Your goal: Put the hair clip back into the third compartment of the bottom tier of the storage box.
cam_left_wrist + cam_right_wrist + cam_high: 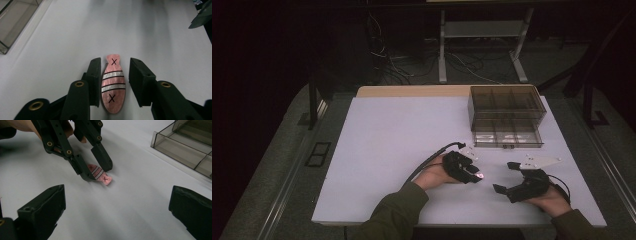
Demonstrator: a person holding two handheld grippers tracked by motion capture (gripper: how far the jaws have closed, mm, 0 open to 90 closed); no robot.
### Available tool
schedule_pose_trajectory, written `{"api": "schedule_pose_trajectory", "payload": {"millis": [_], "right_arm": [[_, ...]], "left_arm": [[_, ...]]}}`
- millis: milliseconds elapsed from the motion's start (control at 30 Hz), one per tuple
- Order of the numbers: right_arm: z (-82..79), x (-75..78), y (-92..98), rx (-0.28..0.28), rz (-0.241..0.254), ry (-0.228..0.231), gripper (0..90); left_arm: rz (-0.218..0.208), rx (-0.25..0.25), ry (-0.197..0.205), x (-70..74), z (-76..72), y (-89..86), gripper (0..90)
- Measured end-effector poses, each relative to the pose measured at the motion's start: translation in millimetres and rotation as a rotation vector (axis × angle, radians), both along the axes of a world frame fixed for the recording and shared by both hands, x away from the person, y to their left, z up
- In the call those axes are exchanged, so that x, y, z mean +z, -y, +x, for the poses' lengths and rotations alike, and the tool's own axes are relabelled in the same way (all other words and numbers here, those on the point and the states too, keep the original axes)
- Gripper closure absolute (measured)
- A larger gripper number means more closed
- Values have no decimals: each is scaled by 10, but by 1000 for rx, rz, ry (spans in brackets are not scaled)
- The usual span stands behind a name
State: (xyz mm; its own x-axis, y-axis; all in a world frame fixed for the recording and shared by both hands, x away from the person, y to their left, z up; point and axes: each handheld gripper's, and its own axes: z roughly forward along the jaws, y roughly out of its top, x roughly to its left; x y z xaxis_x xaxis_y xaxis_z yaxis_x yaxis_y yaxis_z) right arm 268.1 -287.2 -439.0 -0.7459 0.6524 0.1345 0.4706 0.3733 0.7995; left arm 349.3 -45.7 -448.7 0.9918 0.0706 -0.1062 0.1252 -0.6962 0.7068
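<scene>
The left tool (113,75) sits low over the white surface (62,37) with a small pink fish-shaped piece (113,87) lying flat between its two black jaws. The jaws stand slightly apart: there is a clear gap on the piece's right side, and on the left the jaw is very close, though whether it touches cannot be told. So the piece looks set down or about to be picked up, not firmly gripped. It does not yet lie in the clear box (506,116), so sorting it there would seem to be what is left.

The fish piece is thin and flat, with a glossy, pearly pink face, two silver bands edged in black, and a black cross near each end. Its tail end points away from the left tool's body. The jaws are matte black plastic blocks on hinged links with brass-coloured pins.

Beside it, to the right, the right tool (507,176) rests with its jaws spread wide and nothing between them.

Farther off, beyond both tools, stands the box: smoky see-through plastic, rectangular, divided into compartments, with a drawer level beneath.
</scene>
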Motion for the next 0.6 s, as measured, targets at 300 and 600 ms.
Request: {"api": "schedule_pose_trajectory", "payload": {"millis": [300, 600], "right_arm": [[0, 1, 1, 0, 0, 0, 2], [0, -3, -6, 3, -3, 0, 2]], "left_arm": [[-44, 34, -23, 93, -17, -105, 475], [-131, 157, -20, 196, -103, -456, 363]]}}
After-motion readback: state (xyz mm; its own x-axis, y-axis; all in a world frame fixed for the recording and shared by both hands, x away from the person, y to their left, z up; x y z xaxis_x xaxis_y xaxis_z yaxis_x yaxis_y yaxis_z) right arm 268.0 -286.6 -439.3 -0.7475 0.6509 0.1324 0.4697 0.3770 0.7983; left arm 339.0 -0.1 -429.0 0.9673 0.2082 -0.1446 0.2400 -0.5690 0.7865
